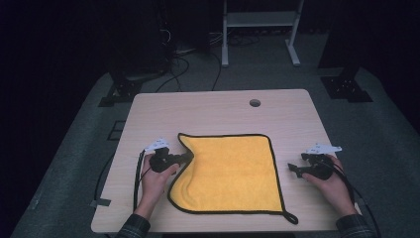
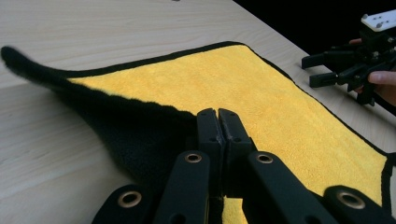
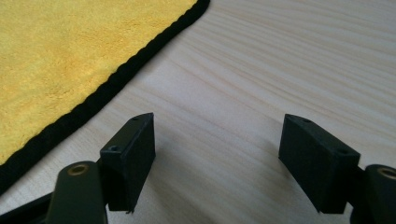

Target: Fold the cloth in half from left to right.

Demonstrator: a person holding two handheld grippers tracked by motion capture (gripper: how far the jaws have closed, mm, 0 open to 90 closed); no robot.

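- The left gripper (image 2: 218,122) sits nearest the lens, its jaws clenched on the left edge of the yellow cloth (image 1: 230,171), lifting that black-trimmed edge off the table (image 1: 218,106)
- The cloth otherwise lies flat at the middle of the table, near the person's side, hanging loop (image 1: 291,217) at its near right corner
- The right gripper (image 1: 295,169) rests just beside the cloth's right edge, jaws released and holding nothing
- Risk, as I judge it: with only one edge pinched, a pull could drag the whole cloth sideways or bunch it, and the thin hem could slip out
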